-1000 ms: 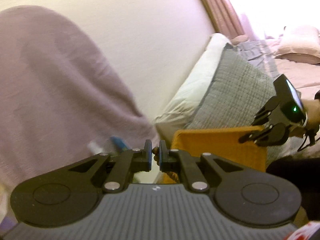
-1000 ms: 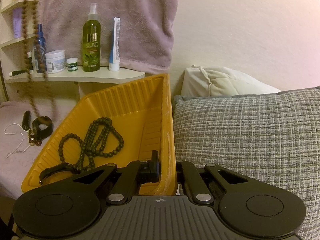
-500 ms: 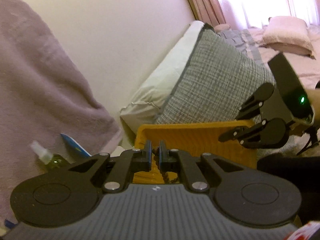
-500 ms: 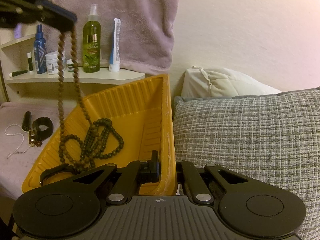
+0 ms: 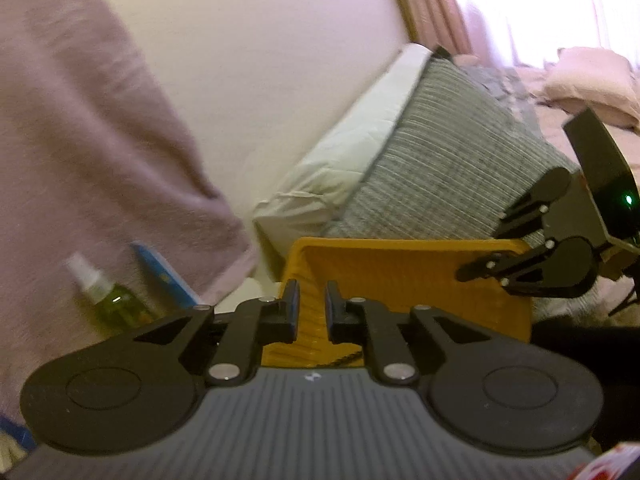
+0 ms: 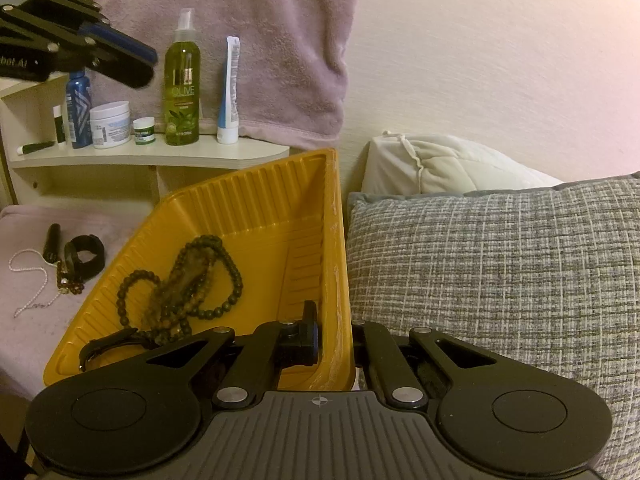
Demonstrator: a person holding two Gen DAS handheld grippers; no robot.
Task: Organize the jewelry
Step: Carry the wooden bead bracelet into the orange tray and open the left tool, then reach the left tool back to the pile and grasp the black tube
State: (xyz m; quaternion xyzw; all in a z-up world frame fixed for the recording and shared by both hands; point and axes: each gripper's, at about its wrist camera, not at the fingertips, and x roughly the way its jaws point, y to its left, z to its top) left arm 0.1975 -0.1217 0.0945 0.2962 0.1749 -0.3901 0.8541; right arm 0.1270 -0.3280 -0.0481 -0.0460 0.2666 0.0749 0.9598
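Pearl chain point(image 6: 28, 280): it lies on the mauve cloth far to the left of your right claw, well outside the tray.
Black strap point(image 6: 85, 255): curled on the same cloth, just right of the pearl chain, with a small dark stick point(image 6: 52, 240) beside it and a few brown beads touching its lower edge.
Your left claw point(image 5: 311, 312): released, with a clear gap between its fingers and nothing in them. From your right camera you see it point(image 6: 144, 65) up high, above and left of the tray, in front of the shelf.
Shelf point(image 6: 160, 155): behind and left of your right claw; it carries a blue can, a white jar, a small green-lidded pot, a green spray bottle point(image 6: 182, 84) and a white-and-blue tube point(image 6: 230, 92), all upright.
Towel point(image 6: 248, 32): it hangs on the wall behind the bottle and the tube.
Tray point(image 6: 256, 216): yellow and ribbed, tilted, straight ahead of your right claw; under your left claw it point(image 5: 400, 276) fills the view between the fingers.
Beads point(image 6: 188, 276): a dark strand and a browner strand lie heaped together on the tray floor, ahead and left of your right claw. A black band point(image 6: 108, 340) lies at the tray's near-left corner, touching the heap.
Your right claw point(image 6: 334, 340): clenched on the tray's right wall, one finger inside, the other outside.
Grey cushion point(image 6: 500, 272): just right of your right claw, pressed against the tray's outer wall.
White pillow point(image 6: 440, 164): behind the cushion, against the wall.
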